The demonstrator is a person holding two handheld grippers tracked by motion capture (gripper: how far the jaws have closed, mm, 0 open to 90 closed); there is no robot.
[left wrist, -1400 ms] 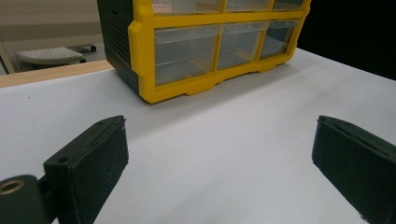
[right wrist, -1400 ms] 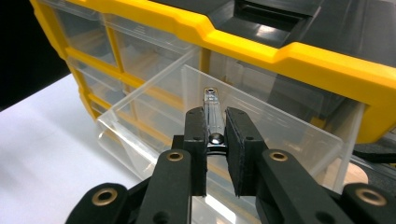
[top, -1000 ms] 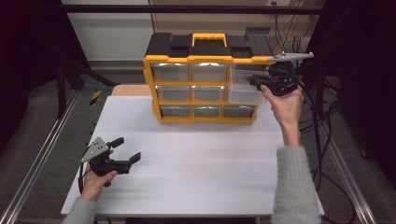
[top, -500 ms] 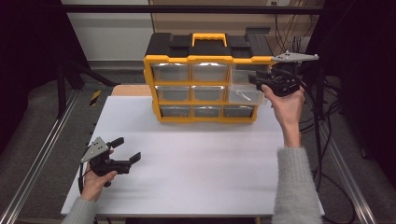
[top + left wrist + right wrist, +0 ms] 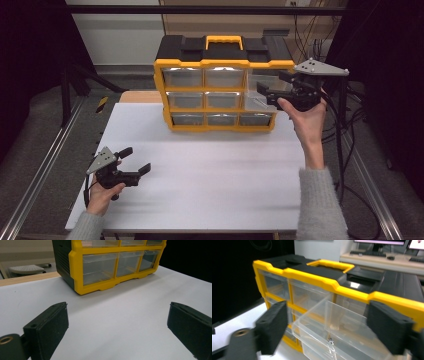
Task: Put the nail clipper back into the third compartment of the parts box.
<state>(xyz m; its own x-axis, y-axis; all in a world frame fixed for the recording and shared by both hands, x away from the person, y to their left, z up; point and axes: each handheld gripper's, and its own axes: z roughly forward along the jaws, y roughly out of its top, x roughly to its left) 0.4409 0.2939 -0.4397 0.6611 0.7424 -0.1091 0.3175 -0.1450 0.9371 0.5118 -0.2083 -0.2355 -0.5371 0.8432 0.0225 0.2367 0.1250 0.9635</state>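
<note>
A yellow and black drawer cabinet (image 5: 220, 85) stands at the back of the white table, and the left gripper view sees its lower clear drawers (image 5: 110, 262). Its top right clear drawer (image 5: 252, 102) is pulled out toward the right hand. In the right gripper view this drawer (image 5: 332, 325) sits between and just beyond the jaws. My right gripper (image 5: 265, 94) (image 5: 327, 325) hovers at the drawer front; its jaws have just been opening and stand apart, pressing on nothing. My left gripper (image 5: 135, 160) (image 5: 117, 327) rests open on the table at the front left, holding nothing.
The white table top (image 5: 210, 190) stretches wide between the grippers and the cabinet. Metal rails run along both sides. Cables hang behind the right hand (image 5: 345, 115). A yellow and black strip (image 5: 101, 104) lies on the floor at the left.
The right gripper's jaws have spread apart and let go of the drawer front, and the hand has drawn slightly right and up. The left gripper has not moved.
</note>
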